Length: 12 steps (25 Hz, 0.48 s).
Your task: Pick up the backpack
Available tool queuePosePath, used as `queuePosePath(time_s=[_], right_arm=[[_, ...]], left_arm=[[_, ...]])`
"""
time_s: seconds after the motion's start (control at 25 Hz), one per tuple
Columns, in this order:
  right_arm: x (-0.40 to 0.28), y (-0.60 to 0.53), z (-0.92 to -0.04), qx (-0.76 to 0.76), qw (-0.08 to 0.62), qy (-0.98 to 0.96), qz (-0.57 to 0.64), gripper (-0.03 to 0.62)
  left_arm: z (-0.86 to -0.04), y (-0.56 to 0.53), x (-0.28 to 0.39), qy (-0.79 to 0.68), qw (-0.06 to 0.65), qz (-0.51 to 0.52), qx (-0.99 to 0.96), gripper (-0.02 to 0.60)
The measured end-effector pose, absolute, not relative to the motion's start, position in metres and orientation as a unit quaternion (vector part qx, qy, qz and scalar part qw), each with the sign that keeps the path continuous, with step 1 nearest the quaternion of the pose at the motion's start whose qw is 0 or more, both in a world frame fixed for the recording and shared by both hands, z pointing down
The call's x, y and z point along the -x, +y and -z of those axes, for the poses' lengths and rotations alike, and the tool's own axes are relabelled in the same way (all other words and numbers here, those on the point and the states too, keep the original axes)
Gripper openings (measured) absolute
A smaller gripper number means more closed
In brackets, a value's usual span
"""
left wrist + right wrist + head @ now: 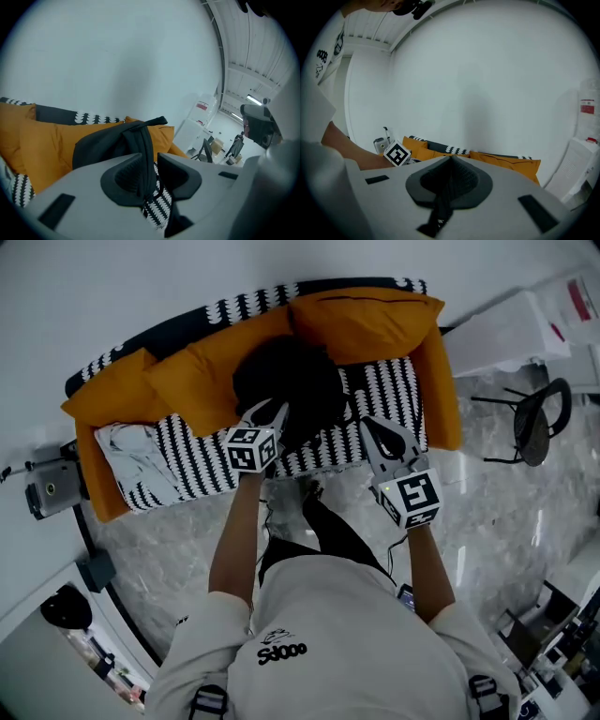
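Marble floor point(187, 549), white wall point(141, 277); one patterned sofa point(202, 460) bears one black backpack point(291, 381) and three orange cushions point(366, 320). The left hand-held gripper point(150, 161) gapes around its strap point(143, 140). The right hand-held gripper point(451, 161) is closed on dark webbing point(440, 206).

On the head view I take twelve o'clock as the wall. The backpack point(291, 390) sits mid-seat on the sofa point(202, 460). From it, one cushion point(366, 320) lies at one o'clock and a pair of cushions point(192, 381) at nine to ten. A crumpled cloth point(141, 460) lies on the seat at eight. My left gripper point(272, 413) is at seven, a backpack strap between its jaws. My right gripper point(373, 427) is at four, and a chair point(534, 423) at three, well apart.
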State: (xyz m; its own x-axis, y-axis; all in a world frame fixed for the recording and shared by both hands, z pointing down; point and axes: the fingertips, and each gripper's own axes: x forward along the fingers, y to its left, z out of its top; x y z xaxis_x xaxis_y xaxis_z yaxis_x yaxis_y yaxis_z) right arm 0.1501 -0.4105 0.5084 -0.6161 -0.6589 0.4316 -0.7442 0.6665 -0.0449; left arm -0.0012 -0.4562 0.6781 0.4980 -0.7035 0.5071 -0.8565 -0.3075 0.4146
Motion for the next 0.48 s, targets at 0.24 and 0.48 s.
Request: queuePosePath(time_s=[0.24,0.48], right_arm=[[-0.153,-0.437,-0.529,-0.39,0.196,-0.889,-0.137,0.035],[-0.149,-0.45,-0.539,-0.374,0.2,-0.893,-0.151,0.035]], left_arm=[[-0.711,-0.473,0.004,-0.51,0.352,-0.124,-0.775,0.123],[-0.729,-0.49,0.004,-0.514,0.372,-0.108,-0.765,0.138]])
